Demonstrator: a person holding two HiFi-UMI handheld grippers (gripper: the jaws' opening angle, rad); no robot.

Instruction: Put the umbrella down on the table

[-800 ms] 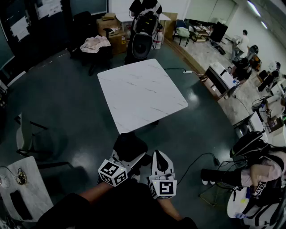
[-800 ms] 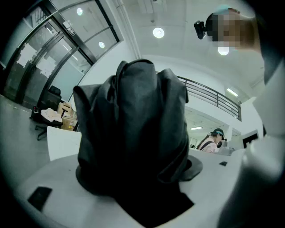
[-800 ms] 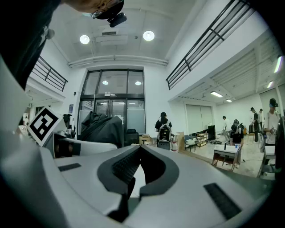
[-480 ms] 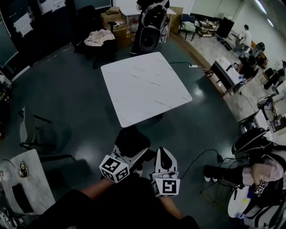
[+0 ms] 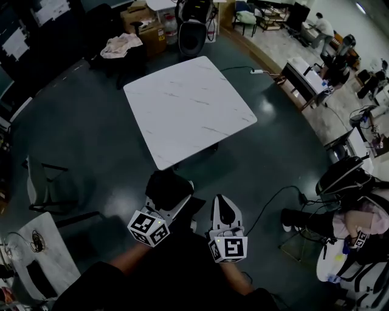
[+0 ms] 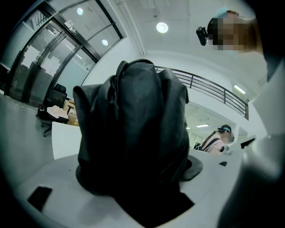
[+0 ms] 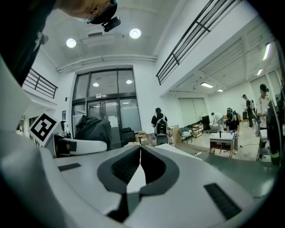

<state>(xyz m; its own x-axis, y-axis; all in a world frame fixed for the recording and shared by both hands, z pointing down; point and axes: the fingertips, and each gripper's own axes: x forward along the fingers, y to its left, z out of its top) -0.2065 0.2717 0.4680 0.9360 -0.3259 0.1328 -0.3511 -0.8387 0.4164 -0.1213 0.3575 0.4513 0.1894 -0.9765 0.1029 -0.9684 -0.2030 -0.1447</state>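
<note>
Left gripper is clamped on a black folded umbrella, jaws spread wide around the bundle, held in the air over the dark floor. Right gripper is just beside it, jaws pressed together with nothing in them. White marble table stands ahead, well apart from both.

This is a big open office or lab hall: people work at desks, cardboard boxes stand aside, with glass doors and a balcony railing.
</note>
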